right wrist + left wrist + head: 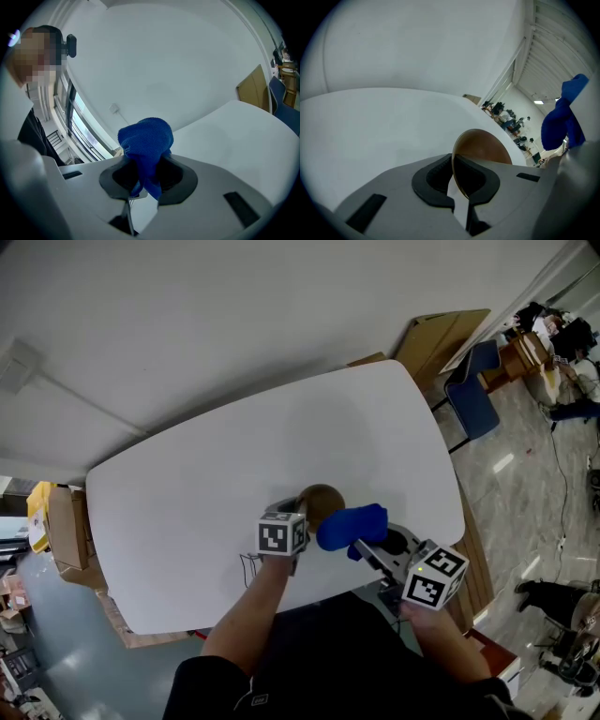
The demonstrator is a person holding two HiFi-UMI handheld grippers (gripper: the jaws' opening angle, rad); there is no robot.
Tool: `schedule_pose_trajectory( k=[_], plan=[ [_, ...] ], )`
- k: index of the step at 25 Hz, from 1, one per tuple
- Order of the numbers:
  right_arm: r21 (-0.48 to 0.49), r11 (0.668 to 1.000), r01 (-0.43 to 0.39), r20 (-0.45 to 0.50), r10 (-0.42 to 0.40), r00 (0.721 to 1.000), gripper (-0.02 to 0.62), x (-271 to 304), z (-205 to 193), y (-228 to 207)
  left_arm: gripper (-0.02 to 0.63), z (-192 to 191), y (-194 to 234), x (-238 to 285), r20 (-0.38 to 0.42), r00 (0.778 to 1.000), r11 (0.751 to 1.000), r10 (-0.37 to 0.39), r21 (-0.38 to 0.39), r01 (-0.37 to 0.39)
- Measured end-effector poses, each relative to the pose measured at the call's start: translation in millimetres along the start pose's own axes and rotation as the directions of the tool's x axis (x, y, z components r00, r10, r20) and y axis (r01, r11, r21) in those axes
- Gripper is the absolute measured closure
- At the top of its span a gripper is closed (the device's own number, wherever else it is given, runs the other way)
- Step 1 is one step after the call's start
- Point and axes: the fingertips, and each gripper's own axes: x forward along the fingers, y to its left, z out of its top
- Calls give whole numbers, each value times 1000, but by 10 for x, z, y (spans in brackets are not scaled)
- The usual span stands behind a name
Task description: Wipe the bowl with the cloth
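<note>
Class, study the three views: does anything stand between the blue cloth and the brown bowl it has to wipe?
Nothing visible does. The right gripper is shut on the cloth, which sits right beside the bowl with no object in the gap. The left gripper clamps the bowl's rim on its other side, clear of the cloth's path.

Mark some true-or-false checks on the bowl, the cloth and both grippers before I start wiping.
1. The left gripper is shut on the rim of the brown bowl. True.
2. The right gripper is empty. False: it is shut on the blue cloth.
3. The cloth lies spread flat on the white table. False: it is bunched between the right gripper's jaws.
4. In the head view the cloth is on the bowl's right. True.
</note>
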Motion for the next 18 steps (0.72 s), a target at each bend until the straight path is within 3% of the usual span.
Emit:
schedule_pose_trajectory(
  k=[9, 18],
  plan=[
    [-55, 998, 0, 63, 4, 998, 515, -186, 212, 183, 584, 377, -344, -929, 167, 986, 990, 5, 140, -28],
    [-145, 989, 11, 176, 15, 984, 515, -459, 688, 359, 584, 638, -507, -1796, 320, 947, 986, 27, 150, -78]
  ],
)
